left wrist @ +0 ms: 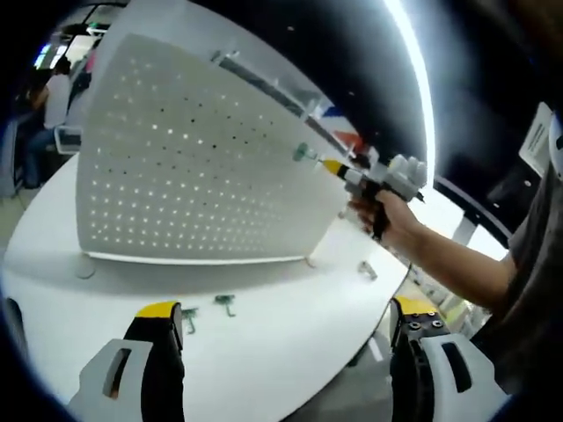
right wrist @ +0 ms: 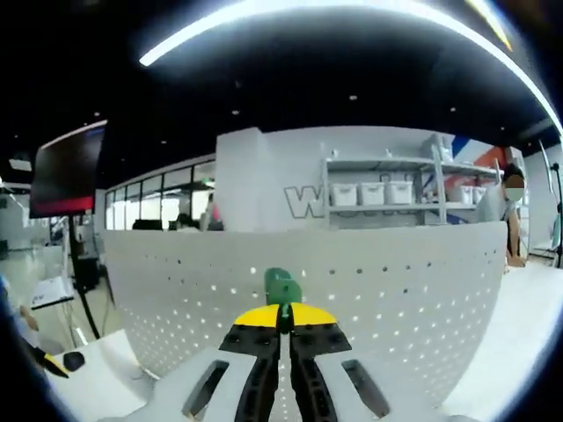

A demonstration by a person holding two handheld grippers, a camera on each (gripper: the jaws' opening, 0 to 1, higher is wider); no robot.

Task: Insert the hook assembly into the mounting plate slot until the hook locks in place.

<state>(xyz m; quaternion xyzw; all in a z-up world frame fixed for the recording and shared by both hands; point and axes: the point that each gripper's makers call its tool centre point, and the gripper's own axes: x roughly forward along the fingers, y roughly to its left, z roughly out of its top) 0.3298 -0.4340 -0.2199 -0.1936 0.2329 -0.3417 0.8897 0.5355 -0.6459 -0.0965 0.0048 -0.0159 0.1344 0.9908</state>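
Right claw [right wrist: 281,327], clamped on the green hook [right wrist: 282,287] at centre frame, could miss the pegboard [right wrist: 396,299] holes if tilted; left claw [left wrist: 286,327] gapes empty.

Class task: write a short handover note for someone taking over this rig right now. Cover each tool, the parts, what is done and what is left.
Right tool: shut on a green hook, held up against the perforated mounting plate; in the left gripper view it meets the plate near its right edge.
Left tool: open, holding nothing, above the white table.
Two more green hooks lie on the table in front of the plate.
Done: hook picked up and brought to the plate.
Left: seat it until it locks; locking cannot be judged yet.
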